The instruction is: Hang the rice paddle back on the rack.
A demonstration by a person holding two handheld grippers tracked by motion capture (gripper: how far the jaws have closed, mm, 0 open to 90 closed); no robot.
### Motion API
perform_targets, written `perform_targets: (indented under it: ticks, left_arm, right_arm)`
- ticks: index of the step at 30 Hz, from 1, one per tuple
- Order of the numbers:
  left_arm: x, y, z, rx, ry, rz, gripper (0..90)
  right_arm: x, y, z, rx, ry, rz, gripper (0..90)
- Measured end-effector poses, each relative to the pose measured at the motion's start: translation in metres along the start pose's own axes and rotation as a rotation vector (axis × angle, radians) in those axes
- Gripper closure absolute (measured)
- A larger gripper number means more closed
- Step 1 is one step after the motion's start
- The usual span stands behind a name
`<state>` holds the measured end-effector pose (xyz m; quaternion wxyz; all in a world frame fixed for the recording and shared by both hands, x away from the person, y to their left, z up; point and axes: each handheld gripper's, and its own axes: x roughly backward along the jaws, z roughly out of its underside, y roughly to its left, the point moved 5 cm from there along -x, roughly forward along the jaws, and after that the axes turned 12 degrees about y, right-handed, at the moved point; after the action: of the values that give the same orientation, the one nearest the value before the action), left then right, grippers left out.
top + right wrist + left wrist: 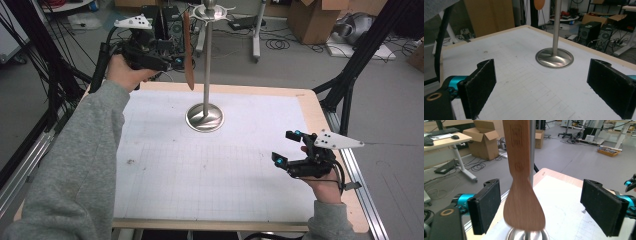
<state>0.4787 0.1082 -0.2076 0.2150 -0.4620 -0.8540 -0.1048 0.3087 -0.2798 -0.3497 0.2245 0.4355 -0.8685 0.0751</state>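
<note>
Black jaws of the left claw (541, 210) stand wide apart around the hanging wooden spatula (522, 182), upper centre of frame, beside the stand's pole (207, 65). Best to centre on the blade, close squarely, then lift it off. Right claw (287, 147), lower right, rests open above the counter (215, 175).

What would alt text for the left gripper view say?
A wooden spatula hangs blade down between the open jaws of the left gripper, not touched by either. Behind it stand a metal pole and the corner of a white-topped table.
</note>
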Motion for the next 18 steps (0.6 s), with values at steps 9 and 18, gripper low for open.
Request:
perform_targets:
  ticks: [9, 18]
  left_arm:
    - [0.014, -0.009, 0.025, 0.012, -0.009, 0.009, 16.4]
    - [0.027, -0.014, 0.04, -0.007, -0.033, -0.038, 14.5]
  right_arm:
    - [-0.003, 0.003, -0.002, 0.007, 0.001, 0.0, 7.3]
    - [-0.005, 0.005, -0.003, 0.016, 0.001, 0.001, 7.3]
